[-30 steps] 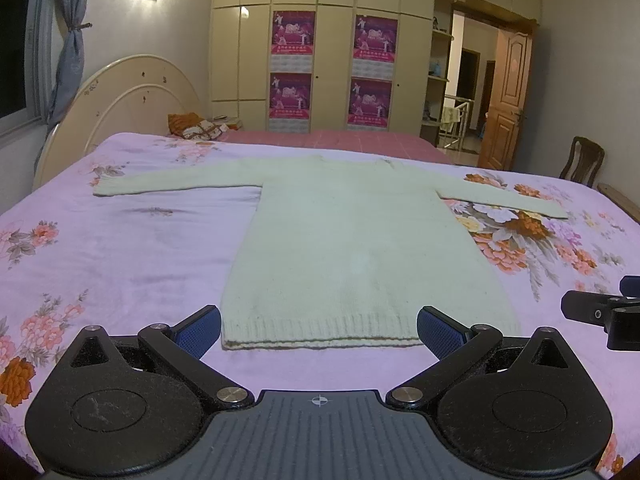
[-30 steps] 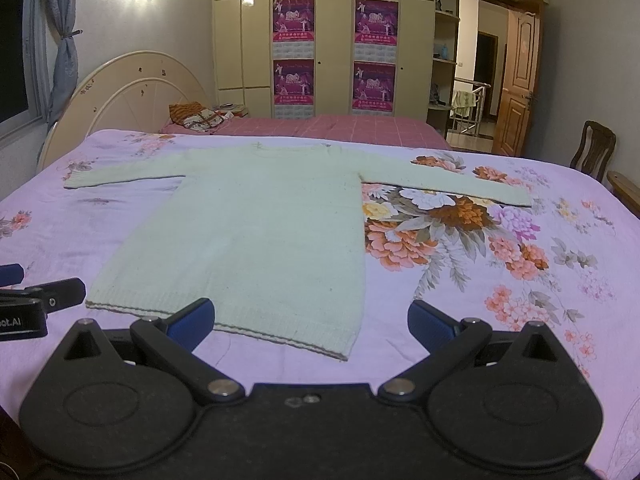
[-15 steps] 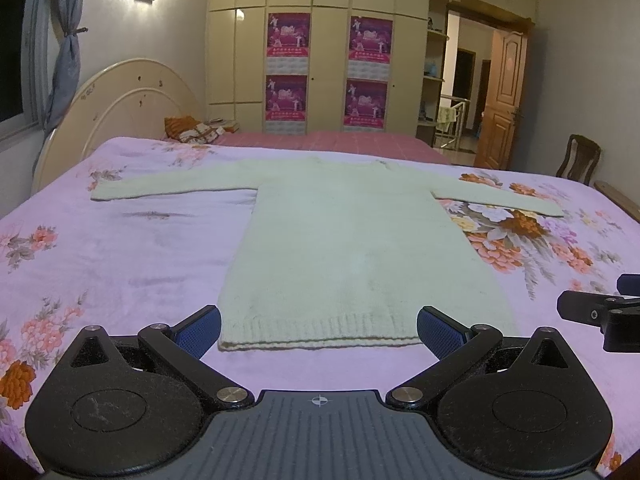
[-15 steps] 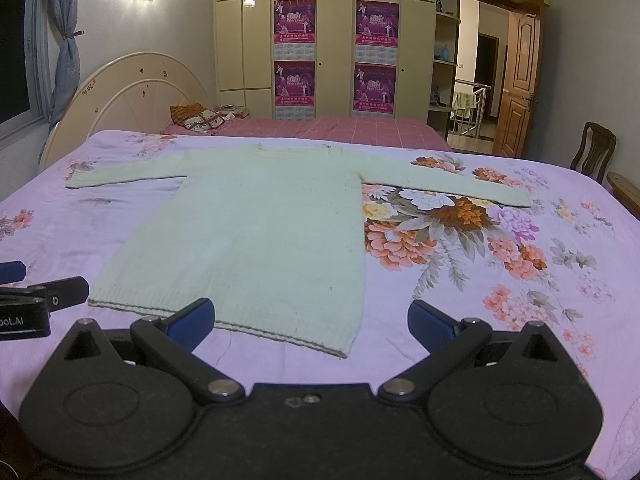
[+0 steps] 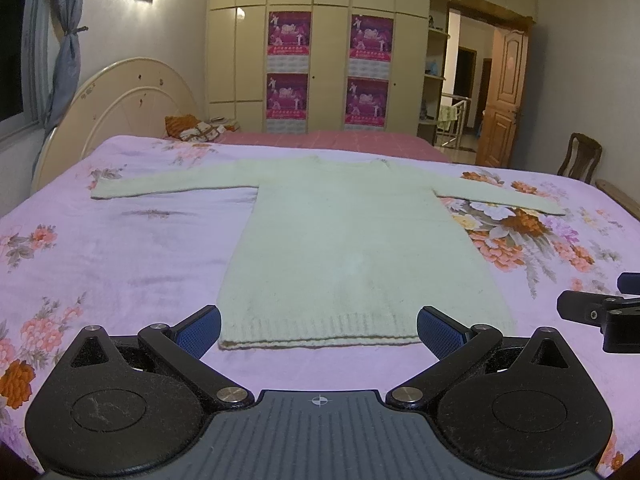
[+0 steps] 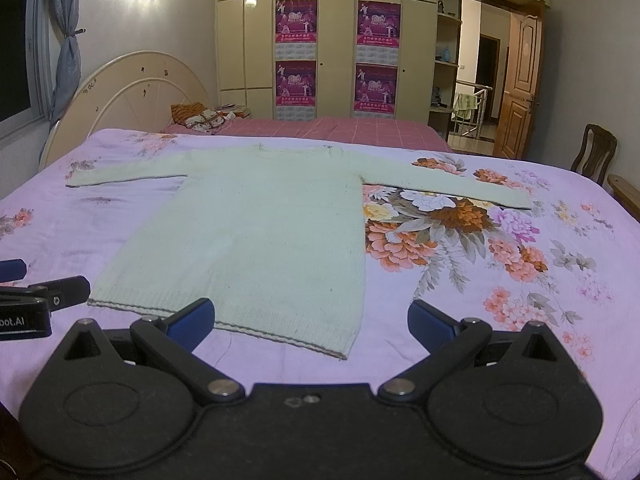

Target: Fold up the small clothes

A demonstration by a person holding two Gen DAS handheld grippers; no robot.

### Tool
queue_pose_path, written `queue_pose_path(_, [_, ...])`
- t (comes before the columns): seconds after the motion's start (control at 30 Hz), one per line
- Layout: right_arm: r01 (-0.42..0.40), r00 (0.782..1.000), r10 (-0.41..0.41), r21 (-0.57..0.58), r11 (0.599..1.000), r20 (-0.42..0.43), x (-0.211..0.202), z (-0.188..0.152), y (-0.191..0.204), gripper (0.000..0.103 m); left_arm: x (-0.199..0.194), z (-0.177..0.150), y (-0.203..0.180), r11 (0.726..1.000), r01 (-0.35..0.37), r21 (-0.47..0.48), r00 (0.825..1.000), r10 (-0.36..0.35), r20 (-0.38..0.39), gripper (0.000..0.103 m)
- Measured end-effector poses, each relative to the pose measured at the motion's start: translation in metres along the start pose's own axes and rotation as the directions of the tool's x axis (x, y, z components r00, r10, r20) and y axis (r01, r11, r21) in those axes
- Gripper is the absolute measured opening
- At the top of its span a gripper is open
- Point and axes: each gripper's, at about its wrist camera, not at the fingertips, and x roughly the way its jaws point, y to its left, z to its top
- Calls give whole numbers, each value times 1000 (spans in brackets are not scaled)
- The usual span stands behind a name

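Observation:
A pale green knitted sweater (image 5: 352, 248) lies flat on the bed, both sleeves spread out sideways and its ribbed hem toward me. It also shows in the right wrist view (image 6: 256, 236). My left gripper (image 5: 319, 330) is open and empty, just short of the hem, with the hem spanning the gap between its blue pads. My right gripper (image 6: 310, 320) is open and empty, near the hem's right corner. Each gripper shows at the edge of the other's view.
The bed has a lilac flowered sheet (image 5: 120, 252) and a cream curved headboard (image 5: 132, 96) at the far left. A folded bundle of clothes (image 5: 192, 128) lies at the back. A wooden chair (image 5: 578, 160) and a door stand at the right.
Both views have shifted slightly; the sweater sits a little farther left in the left wrist view. The sweater has not moved and both grippers stay open.

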Motion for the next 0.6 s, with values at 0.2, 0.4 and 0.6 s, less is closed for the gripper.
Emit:
queue_pose_path(0.2, [0,1000,0,-1,1000,0,2,0,-1,102,4,0,0,1000,2,-1,1000,-2,-5,103])
queue_pose_path(0.4, [1,1000,-1,-4,1000,-4,4,0,-1,102,9,1,8,996,60,-71,998,-60,3,103])
queue_pose_path(0.6, [39,999,-39,3,999,2,18,8,-18,102,47,19,10,993,101,-60,993,-105,-60,103])
